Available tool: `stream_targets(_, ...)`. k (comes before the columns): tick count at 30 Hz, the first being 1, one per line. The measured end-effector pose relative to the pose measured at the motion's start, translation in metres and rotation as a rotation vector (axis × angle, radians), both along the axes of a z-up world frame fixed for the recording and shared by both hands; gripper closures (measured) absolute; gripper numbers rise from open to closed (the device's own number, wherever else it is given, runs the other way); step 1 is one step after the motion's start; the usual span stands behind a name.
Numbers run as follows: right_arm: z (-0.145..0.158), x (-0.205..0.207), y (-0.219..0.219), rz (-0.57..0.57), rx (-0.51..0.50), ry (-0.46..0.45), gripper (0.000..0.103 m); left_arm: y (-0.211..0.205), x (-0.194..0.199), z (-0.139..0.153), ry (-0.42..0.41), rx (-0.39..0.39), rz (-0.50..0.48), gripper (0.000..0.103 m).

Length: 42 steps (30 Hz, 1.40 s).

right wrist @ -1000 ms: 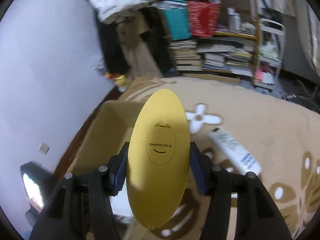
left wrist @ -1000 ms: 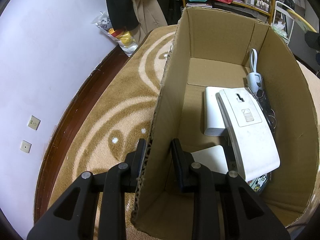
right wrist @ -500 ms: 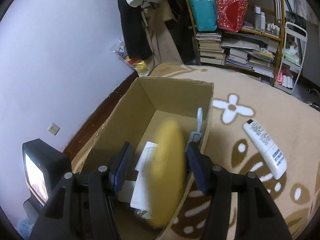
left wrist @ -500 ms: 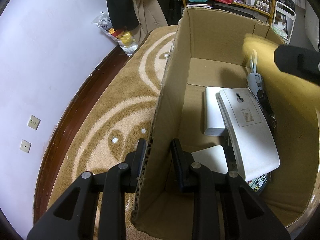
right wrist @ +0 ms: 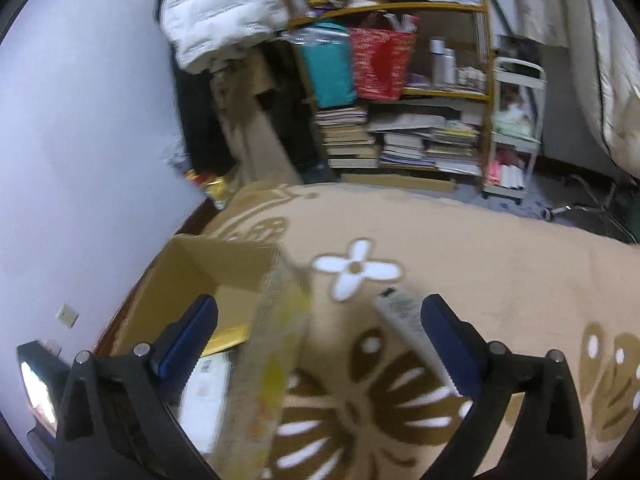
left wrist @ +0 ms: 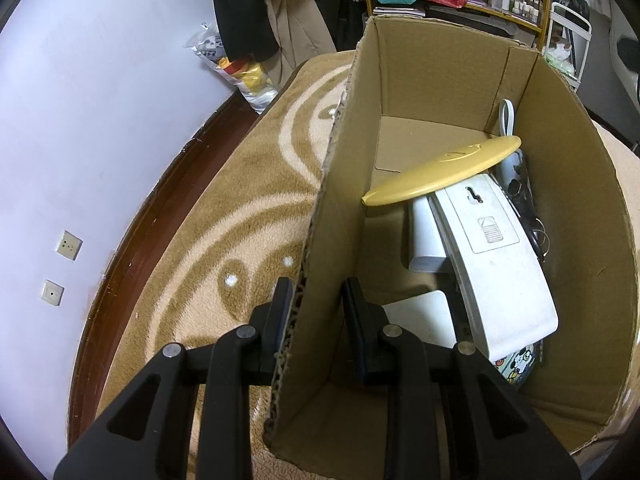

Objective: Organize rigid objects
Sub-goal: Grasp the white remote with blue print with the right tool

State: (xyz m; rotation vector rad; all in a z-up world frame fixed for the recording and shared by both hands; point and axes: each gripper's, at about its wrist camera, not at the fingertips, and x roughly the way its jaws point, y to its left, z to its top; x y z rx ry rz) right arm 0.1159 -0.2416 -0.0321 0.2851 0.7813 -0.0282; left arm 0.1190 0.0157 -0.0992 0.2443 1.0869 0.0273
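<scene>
Cardboard box [left wrist: 420, 60] wall pinched by left hand-held gripper [left wrist: 316, 308]; right hand-held gripper [right wrist: 320, 336] wide, seemingly empty

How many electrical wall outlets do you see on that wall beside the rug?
2 in the left wrist view: one wall outlet on the pale wall above the dark baseboard, and a second wall plate just below it. Others may be out of frame.

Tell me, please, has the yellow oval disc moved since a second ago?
Yes. It left the right claw, now open, and lies in the cardboard box across the white devices, as the yellow oval disc.
</scene>
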Motion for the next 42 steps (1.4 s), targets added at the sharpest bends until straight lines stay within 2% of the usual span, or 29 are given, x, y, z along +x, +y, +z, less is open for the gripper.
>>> stream_targets(8, -0.037, 0.012, -0.039, -0.089, -0.039, 0.045, 0.000, 0.001, 0.000, 0.000, 0.002, -0.014, 0.007, 0.077)
stream_targets(18, -0.086, 0.031, -0.054, -0.075, -0.086, 0.108, 0.000, 0.002, -0.001, -0.001, -0.002, -0.006, -0.001, 0.077)
stream_targets(27, -0.118, 0.034, -0.067, -0.085, -0.042, 0.196, 0.011, 0.001, -0.001, -0.001, -0.002, -0.006, -0.001, 0.077)
stream_targets(32, -0.126, 0.035, -0.068, -0.090, -0.028, 0.217, 0.012, 0.001, -0.001, -0.001, -0.002, -0.005, -0.002, 0.077)
stream_targets(35, -0.128, 0.036, -0.067, -0.078, -0.052, 0.240, 0.018, 0.001, -0.001, -0.001, -0.002, -0.005, -0.002, 0.077)
stream_targets(36, -0.128, 0.037, -0.064, -0.073, -0.068, 0.257, 0.023, 0.002, -0.001, -0.001, -0.002, -0.006, -0.001, 0.077)
stream_targets(40, -0.128, 0.033, -0.054, -0.067, -0.138, 0.286, 0.034, 0.002, -0.001, -0.001, -0.002, -0.006, -0.001, 0.077)
stream_targets(42, -0.125, 0.030, -0.055, -0.072, -0.131, 0.282, 0.047, 0.001, -0.002, -0.002, -0.003, -0.006, -0.002, 0.077)
